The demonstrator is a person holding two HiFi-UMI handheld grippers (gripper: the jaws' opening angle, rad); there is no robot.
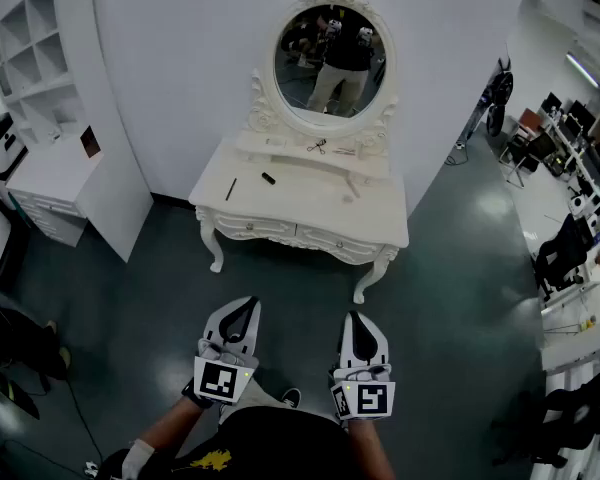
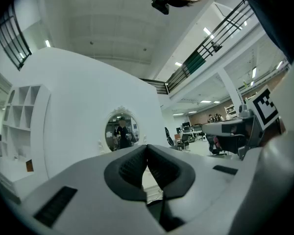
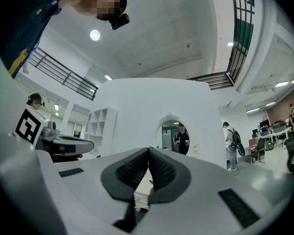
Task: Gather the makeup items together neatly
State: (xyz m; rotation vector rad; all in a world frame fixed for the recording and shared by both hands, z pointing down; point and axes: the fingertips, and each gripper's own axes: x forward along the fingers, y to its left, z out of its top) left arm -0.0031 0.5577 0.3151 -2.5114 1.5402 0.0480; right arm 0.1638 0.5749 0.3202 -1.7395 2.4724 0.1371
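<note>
A white dressing table (image 1: 310, 213) with an oval mirror (image 1: 330, 60) stands against the far wall. On its top lie a thin dark pencil-like stick (image 1: 231, 189), a small black tube (image 1: 268, 178) and a pale stick (image 1: 353, 187); small dark items (image 1: 318, 147) sit on the raised shelf under the mirror. My left gripper (image 1: 242, 311) and right gripper (image 1: 358, 324) hang side by side over the floor, well short of the table, both shut and empty. In the gripper views, the left gripper (image 2: 147, 148) and right gripper (image 3: 149, 153) point at the mirror (image 2: 119, 131), (image 3: 175, 135), pads touching.
A white cubby shelf and low cabinet (image 1: 50, 168) stand at the left wall. Office desks, chairs and monitors (image 1: 570, 228) fill the right side. A person with a backpack (image 3: 231, 146) stands at the right of the wall. Dark green floor (image 1: 280, 308) lies between me and the table.
</note>
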